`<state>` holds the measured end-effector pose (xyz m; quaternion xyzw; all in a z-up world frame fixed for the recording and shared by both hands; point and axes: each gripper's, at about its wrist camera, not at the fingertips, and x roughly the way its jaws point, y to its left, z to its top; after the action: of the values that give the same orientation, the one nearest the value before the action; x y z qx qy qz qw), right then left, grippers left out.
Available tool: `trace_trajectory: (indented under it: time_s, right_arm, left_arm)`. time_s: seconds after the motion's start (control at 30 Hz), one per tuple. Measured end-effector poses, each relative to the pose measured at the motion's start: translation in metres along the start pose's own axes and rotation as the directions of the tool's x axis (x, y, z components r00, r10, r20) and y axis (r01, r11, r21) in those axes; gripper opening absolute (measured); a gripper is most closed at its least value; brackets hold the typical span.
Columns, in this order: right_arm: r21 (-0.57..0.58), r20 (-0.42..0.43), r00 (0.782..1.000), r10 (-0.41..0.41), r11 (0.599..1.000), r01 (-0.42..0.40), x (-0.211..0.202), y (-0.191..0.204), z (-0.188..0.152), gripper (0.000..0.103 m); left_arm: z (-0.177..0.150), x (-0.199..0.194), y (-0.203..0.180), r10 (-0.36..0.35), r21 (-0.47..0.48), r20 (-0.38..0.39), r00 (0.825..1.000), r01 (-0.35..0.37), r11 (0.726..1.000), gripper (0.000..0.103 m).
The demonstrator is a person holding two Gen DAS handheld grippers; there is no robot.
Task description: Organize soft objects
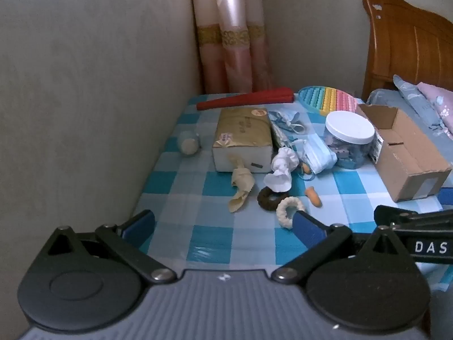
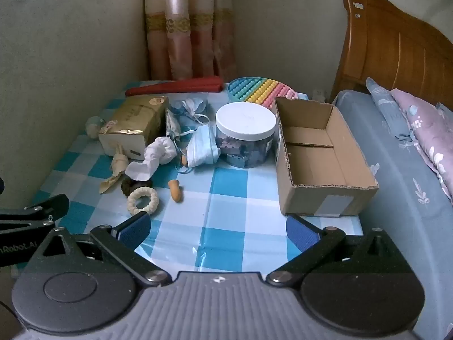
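Note:
On the blue checked tablecloth [image 2: 226, 212] lie a cream hair ring [image 1: 288, 211] [image 2: 142, 199], a dark brown ring [image 1: 269, 197] [image 2: 130, 185], a white scrunchie [image 1: 281, 168] [image 2: 154, 155], a beige cloth strip [image 1: 240, 187] [image 2: 114, 172], an orange earplug [image 1: 313, 197] [image 2: 176, 191] and blue face masks [image 1: 318, 153] [image 2: 202, 147]. An empty cardboard box [image 1: 405, 155] [image 2: 317, 155] stands open at the right. My left gripper [image 1: 223, 225] is open above the near cloth, the cream ring touching its right fingertip's edge in the picture. My right gripper [image 2: 218, 231] hangs open, nothing between its fingers.
A gold tissue pack [image 1: 243, 138] [image 2: 133, 127], a white-lidded jar [image 1: 349, 138] [image 2: 245, 136], a red folded fan [image 1: 246, 102] [image 2: 175, 85] and a rainbow pop mat [image 1: 328, 99] [image 2: 260, 90] fill the back. A wall runs along the left; a bed [image 2: 396, 170] lies right.

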<state>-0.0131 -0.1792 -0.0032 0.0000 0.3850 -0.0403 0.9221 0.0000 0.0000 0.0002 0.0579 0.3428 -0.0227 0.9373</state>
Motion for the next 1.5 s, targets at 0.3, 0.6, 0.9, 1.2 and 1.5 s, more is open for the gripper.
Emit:
trace_trajectory:
  time_s: [0.3,0.6,0.9,1.2,1.5]
  right_arm:
    - [-0.001,-0.011,1.0,-0.003,1.0,0.003,0.002,0.0007,0.0002,0.103]
    - [-0.002,-0.009,1.0,-0.006,1.0,0.006,0.0037,0.0005,-0.0006,0.103]
    - [0.001,-0.01,1.0,-0.006,1.0,0.006,0.0029,0.0004,0.0008,0.103]
    - [0.008,-0.011,1.0,-0.004,1.0,0.005,0.0023,-0.0014,0.0014,0.103]
    - [0.011,-0.01,1.0,-0.006,1.0,0.006,0.0012,-0.0017,0.0025,0.103]
  left_arm:
    - [-0.0005,-0.0005,0.0007,-0.009,-0.013,-0.004,1.0,0.009,1.0,0.103]
    - [-0.0014,-0.0003,-0.0026,-0.01,-0.012,-0.006,1.0,0.01,1.0,0.102]
    - [-0.0001,-0.0003,-0.0018,-0.014,-0.013,-0.008,1.0,0.014,1.0,0.103]
    - [0.001,0.0006,-0.0025,-0.015,-0.013,-0.008,1.0,0.015,1.0,0.102]
    - [0.0017,0.0002,-0.0054,-0.016,-0.014,-0.007,1.0,0.016,1.0,0.102]
